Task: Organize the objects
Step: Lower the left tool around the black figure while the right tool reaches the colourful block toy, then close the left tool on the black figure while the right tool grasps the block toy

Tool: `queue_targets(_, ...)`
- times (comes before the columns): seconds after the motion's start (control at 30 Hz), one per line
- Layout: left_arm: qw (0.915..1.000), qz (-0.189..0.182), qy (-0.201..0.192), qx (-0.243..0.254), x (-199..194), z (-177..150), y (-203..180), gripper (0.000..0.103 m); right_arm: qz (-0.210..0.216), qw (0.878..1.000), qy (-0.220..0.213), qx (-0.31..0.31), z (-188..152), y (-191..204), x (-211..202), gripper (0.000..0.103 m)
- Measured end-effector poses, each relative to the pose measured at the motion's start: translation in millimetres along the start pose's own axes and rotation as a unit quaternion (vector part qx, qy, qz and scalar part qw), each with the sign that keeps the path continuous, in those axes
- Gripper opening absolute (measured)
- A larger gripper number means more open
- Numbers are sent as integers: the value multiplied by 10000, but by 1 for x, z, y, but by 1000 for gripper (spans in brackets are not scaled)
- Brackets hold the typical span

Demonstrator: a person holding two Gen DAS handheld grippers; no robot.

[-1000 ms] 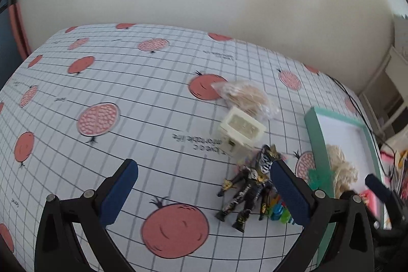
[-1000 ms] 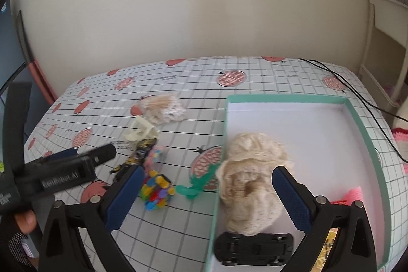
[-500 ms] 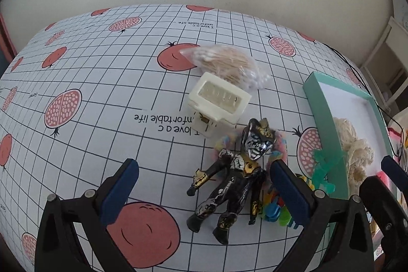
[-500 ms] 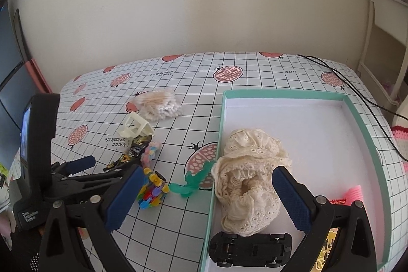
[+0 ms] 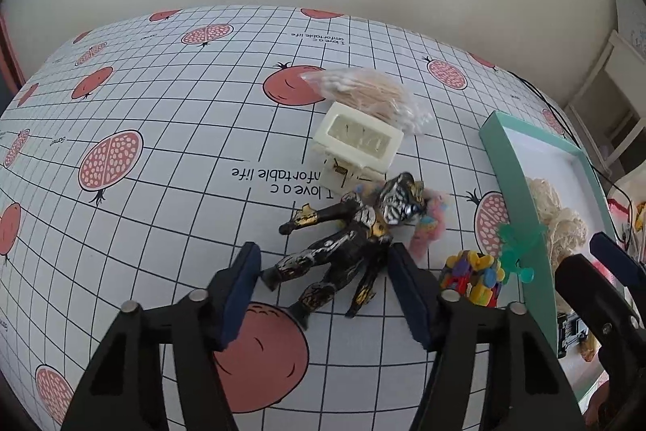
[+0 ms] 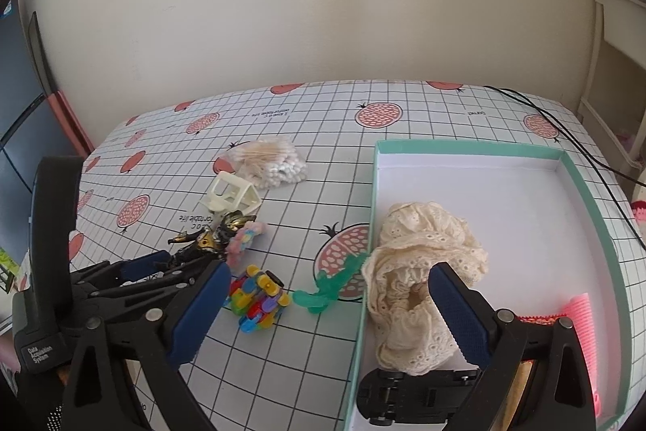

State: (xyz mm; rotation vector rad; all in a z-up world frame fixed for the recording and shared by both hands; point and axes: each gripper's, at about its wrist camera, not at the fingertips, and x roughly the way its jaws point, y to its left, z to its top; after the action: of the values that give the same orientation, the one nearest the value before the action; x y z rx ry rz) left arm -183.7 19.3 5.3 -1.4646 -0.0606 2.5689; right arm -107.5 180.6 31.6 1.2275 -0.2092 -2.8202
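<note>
A black, silver and gold action figure (image 5: 343, 249) lies on the pomegranate tablecloth. My left gripper (image 5: 323, 289) is open, its blue pads on either side of the figure's legs; it also shows in the right wrist view (image 6: 161, 265), with the figure (image 6: 206, 237) between its fingers. My right gripper (image 6: 327, 314) is open and empty, above the left wall of the teal box (image 6: 597, 229). The box holds a cream lace cloth (image 6: 424, 269), a black toy car (image 6: 416, 394) and a pink item (image 6: 581, 322).
A cream plastic frame (image 5: 357, 140), a bag of cotton swabs (image 5: 371, 93), a pastel fluffy band (image 5: 428, 225), a multicoloured block cluster (image 5: 472, 277) and a green plastic piece (image 5: 517, 245) lie near the figure. A black cable (image 6: 565, 132) runs past the box's far right.
My left gripper has moved forward and down to the action figure, and its fingers have narrowed around the figure's legs. My right gripper has hardly moved.
</note>
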Motion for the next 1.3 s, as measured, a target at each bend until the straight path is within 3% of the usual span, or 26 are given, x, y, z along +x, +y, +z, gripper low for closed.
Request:
queue_targets(0.13, 10000, 67, 17, 56, -2, -3, 2, 54, 118, 9999, 34, -52, -1, 7, 2, 96)
queue_targets(0.43, 9998, 102, 11, 177, -13, -12, 2, 47, 306, 9989, 185, -300, -5, 28, 11, 86)
queue_targets(1.03, 9998, 118, 59, -171, -31, -32, 44, 47, 495, 9965, 335, -589, -13, 50, 19, 66)
queue_targets(1.3, 9999, 101, 14, -41, -32, -30, 40, 47, 496, 9955, 411, -690, -15, 53, 19, 66)
